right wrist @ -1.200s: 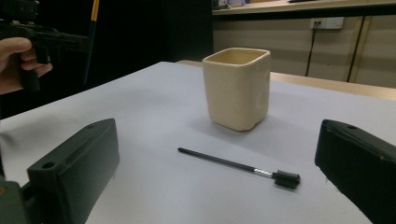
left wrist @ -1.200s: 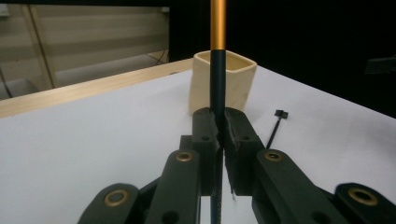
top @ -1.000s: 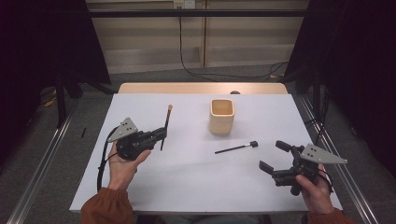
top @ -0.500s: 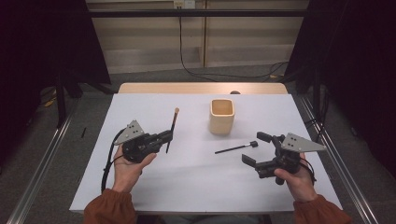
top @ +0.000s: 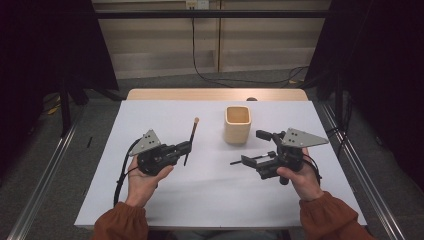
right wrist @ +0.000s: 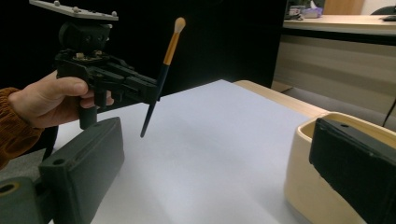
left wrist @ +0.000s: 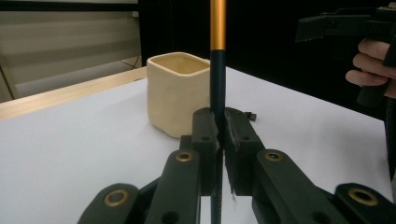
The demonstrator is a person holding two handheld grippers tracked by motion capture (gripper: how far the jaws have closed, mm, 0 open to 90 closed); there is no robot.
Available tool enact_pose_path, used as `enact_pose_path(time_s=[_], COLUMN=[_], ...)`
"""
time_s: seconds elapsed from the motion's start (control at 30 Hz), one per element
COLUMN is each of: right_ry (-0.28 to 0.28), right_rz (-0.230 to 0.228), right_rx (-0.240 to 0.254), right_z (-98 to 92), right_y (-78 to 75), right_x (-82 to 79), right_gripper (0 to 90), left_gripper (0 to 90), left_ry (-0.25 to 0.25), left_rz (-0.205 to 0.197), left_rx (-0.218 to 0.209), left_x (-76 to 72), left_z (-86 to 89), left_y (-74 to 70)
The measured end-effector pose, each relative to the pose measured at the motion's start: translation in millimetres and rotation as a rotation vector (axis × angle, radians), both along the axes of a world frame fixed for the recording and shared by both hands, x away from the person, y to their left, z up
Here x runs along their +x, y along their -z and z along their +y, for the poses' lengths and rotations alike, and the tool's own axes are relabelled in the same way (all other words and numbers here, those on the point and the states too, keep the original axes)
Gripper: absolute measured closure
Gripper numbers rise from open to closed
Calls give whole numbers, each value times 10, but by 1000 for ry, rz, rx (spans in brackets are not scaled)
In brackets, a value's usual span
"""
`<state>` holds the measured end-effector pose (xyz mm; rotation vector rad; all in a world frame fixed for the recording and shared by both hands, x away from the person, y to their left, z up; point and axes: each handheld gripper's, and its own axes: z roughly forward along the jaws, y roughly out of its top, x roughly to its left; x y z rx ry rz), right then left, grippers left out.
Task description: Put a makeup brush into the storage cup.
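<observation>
My left gripper (top: 186,148) is shut on a brush (top: 192,131) with a dark handle, an orange band and a tan tip, held tilted above the white table. Seen along its own jaws (left wrist: 218,126), the brush (left wrist: 217,28) stands upright between the pads. My right gripper (top: 255,147) hovers open just right of the cream cup (top: 236,125). A second, black brush (top: 235,162) lies on the table under its nearer jaw. In the right gripper view the jaws (right wrist: 215,140) stand wide apart, with nothing gripped. The cup (right wrist: 303,186) sits at the right jaw, and the left gripper (right wrist: 116,79) holds the brush (right wrist: 170,46) beyond.
The white table top (top: 200,200) is bordered at the back by a wooden edge (top: 215,94). Metal rails (top: 45,175) run along both sides on the floor. The cup (left wrist: 175,93) stands beyond my left jaws, and the other hand (left wrist: 373,60) shows at the right there.
My right gripper has moved left and a little up, from near the table's right edge to the black brush beside the cup. The left gripper has drifted slightly right, still holding its brush.
</observation>
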<state>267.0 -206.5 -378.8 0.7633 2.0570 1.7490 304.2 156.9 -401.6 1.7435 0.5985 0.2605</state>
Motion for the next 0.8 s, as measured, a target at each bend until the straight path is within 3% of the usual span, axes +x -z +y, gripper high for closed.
enact_pose_path(time_s=[0.3, 0.47, 0.67, 0.8], right_ry=[-67, -103, -133, -142], right_rz=[29, 40, 45, 37], right_rx=[-24, -33, -21, -4], right_z=[204, 304, 384, 423], right_y=[0, -26, -44, -52], right_x=[133, 192, 253, 273], right_gripper=[32, 52, 101, 109], left_gripper=[838, 838, 838, 838], left_ry=[38, 65, 80, 83], left_rz=[12, 14, 13, 13], left_rx=[-19, -8, -5, -29], left_x=[-15, -34, -39, -38], left_z=[-134, -245, -362, -444], left_y=[18, 17, 9, 25])
